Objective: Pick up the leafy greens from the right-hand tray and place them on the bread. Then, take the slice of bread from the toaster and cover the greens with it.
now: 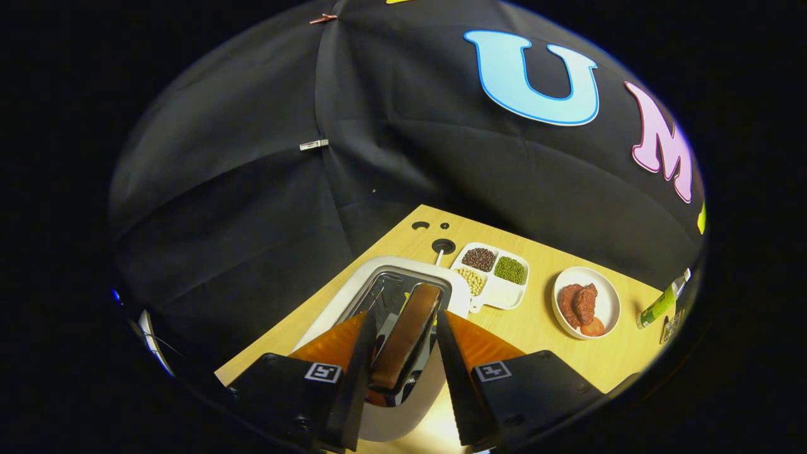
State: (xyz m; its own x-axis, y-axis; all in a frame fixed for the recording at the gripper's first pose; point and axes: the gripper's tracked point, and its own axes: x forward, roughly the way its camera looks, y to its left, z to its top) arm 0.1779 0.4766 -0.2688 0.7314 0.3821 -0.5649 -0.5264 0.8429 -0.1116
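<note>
Fingers (403, 353) spread, flanking bread slice (406, 337) standing in toaster (328, 302), angled downward.

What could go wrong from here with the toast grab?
1. The bread slice stands on edge in the toaster slot between the open fingers of the hand-held gripper; neither clearly presses it, so an off-centre close may tip or crumble it.
2. The fingertips sit close to the slot's metal rim and could catch it.
3. A sideways lift could sweep toward the divided tray of beans just beyond the toaster.
</note>
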